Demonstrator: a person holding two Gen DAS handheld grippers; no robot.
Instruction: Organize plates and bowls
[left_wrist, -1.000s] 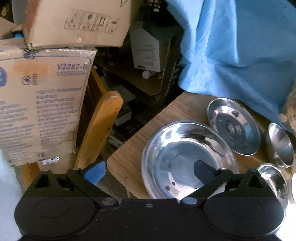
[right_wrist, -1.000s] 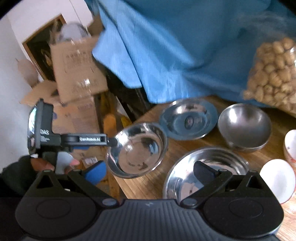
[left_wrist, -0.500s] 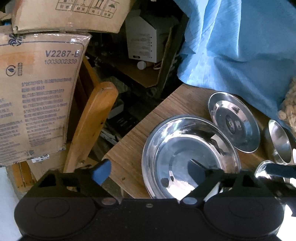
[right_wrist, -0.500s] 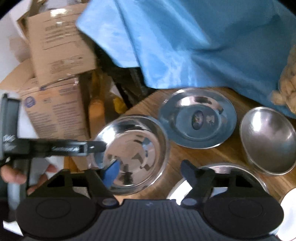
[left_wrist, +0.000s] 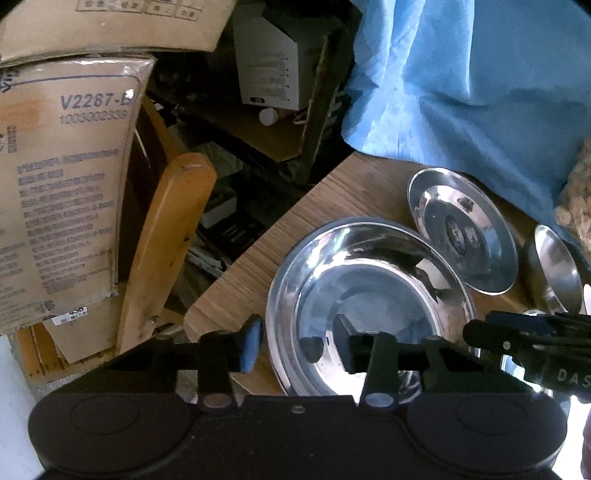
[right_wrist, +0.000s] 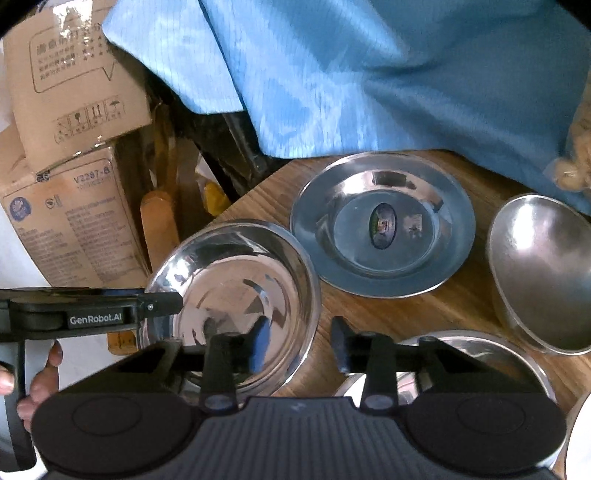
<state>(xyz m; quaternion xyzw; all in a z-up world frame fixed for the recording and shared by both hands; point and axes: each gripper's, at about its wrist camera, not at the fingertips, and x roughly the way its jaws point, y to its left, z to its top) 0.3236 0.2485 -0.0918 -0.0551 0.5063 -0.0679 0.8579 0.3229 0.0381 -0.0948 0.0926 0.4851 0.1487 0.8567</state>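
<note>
A large shiny steel bowl (left_wrist: 369, 295) sits at the table's near left corner; it also shows in the right wrist view (right_wrist: 240, 295). My left gripper (left_wrist: 295, 349) is open, its fingers straddling the bowl's left rim. My right gripper (right_wrist: 299, 343) is open, its fingers straddling the same bowl's right rim. A flat steel plate (right_wrist: 382, 225) with a sticker lies behind the bowl, also seen in the left wrist view (left_wrist: 461, 229). A deep steel bowl (right_wrist: 543, 269) sits to the right. Another steel bowl (right_wrist: 480, 354) lies under the right gripper.
The wooden table (right_wrist: 406, 314) has its corner edge at the left. A blue cloth (right_wrist: 369, 74) hangs behind. Cardboard boxes (left_wrist: 62, 184) and a wooden chair back (left_wrist: 166, 240) stand left of the table. A bag of nuts (left_wrist: 576, 206) sits far right.
Both grippers have narrowed from wide open and moved in around the large bowl's opposite rims. The right gripper shifted left and forward.
</note>
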